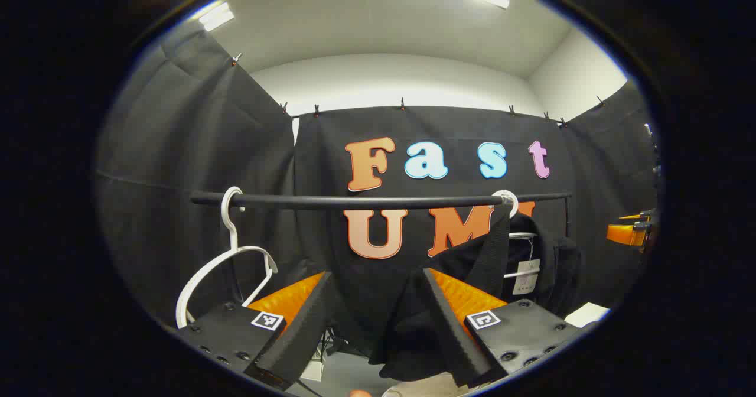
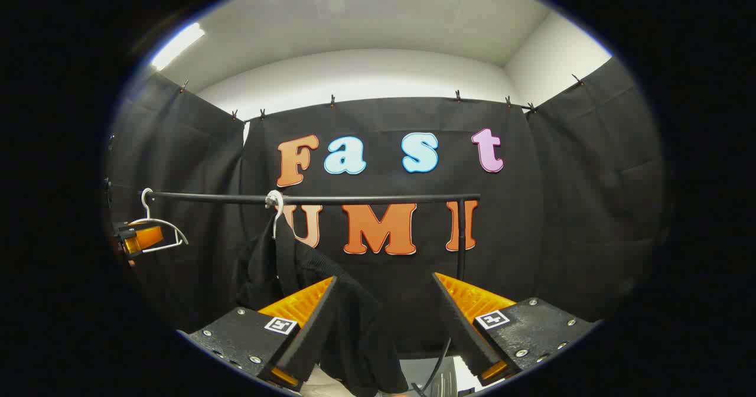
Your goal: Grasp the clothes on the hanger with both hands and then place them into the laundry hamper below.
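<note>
A black knitted garment (image 1: 472, 255) is hanging from a white hanger (image 1: 507, 201) on the thin black rail (image 1: 354, 201), drooping in soft folds at the right of the left gripper view. An empty white hanger (image 1: 227, 255) is dangling at the rail's left end. The left gripper (image 1: 375, 320) and right gripper (image 2: 384, 320) are both holding their ridged, wedge-shaped fingers spread wide, grasping nothing, the cloth sagging just beyond them. Black drapes are enclosing the booth beneath a white ceiling.

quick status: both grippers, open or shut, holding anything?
Left gripper: open, holding nothing; black garment hangs ahead.
Right gripper: open, holding nothing; the garment drapes between its fingers, not clamped.
</note>
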A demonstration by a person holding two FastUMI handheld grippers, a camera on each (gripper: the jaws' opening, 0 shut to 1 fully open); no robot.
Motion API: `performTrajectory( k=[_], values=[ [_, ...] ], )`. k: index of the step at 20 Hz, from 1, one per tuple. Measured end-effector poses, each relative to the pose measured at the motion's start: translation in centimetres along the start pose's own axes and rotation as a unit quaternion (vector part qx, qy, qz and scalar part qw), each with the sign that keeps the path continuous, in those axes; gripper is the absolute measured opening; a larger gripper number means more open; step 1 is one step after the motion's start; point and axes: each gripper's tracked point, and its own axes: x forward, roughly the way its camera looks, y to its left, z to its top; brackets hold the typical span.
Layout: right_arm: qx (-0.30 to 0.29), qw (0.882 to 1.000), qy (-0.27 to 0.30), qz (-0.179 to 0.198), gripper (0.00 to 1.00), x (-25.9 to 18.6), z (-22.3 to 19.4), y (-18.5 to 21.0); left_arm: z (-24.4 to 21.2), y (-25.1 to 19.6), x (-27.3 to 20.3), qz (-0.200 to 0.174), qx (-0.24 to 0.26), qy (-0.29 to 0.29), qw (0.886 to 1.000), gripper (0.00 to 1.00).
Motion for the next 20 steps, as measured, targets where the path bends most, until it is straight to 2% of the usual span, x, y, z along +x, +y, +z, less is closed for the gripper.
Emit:
performTrajectory(
  k=[1, 2, 4, 6, 10, 11, 13, 15, 16, 20],
  values=[
    [0.000, 1.000, 0.001, -0.002, 0.94, 0.0, 0.1, 0.1, 0.0, 0.1, -0.1, -0.002, -0.001, 0.000, 1.000, 0.93],
    [0.000, 1.000, 0.000, -0.003, 0.94, -0.1, 0.3, 0.2, -0.2, 0.3, -0.3, -0.002, -0.003, 0.001, 1.000, 0.96],
    [-0.001, 1.000, -0.006, -0.001, 0.94, -0.4, 1.0, 0.9, -0.4, 0.7, -0.5, 0.000, -0.006, 0.003, 1.000, 0.93],
    [-0.003, 1.000, -0.012, 0.004, 0.94, -0.8, 1.3, 1.7, -0.6, 1.2, -0.6, 0.000, -0.009, 0.004, 1.000, 0.96],
    [-0.009, 1.000, -0.011, 0.011, 0.94, -0.7, 0.7, 2.3, -0.9, 1.7, -0.1, 0.009, -0.012, 0.000, 1.000, 0.93],
    [-0.009, 1.000, -0.010, 0.015, 0.94, -0.4, 0.4, 2.5, -1.0, 1.6, 0.3, 0.010, -0.011, -0.002, 1.000, 0.96],
    [-0.006, 1.000, -0.013, 0.019, 0.94, 0.5, -0.3, 2.8, -1.5, 1.4, 1.3, 0.012, -0.003, -0.011, 1.000, 0.96],
    [-0.013, 0.999, -0.015, 0.032, 0.94, 1.9, -1.5, 3.1, -2.0, 1.8, 2.7, 0.037, -0.006, -0.033, 0.999, 0.96],
    [-0.023, 0.999, -0.021, 0.035, 0.94, 2.7, -1.8, 3.1, -2.4, 1.9, 3.4, 0.044, -0.006, -0.039, 0.998, 0.93],
    [-0.034, 0.999, -0.020, 0.004, 0.94, 6.2, -1.1, 2.0, -0.2, 2.6, 6.6, 0.060, 0.023, -0.051, 0.997, 0.96]
  ],
)
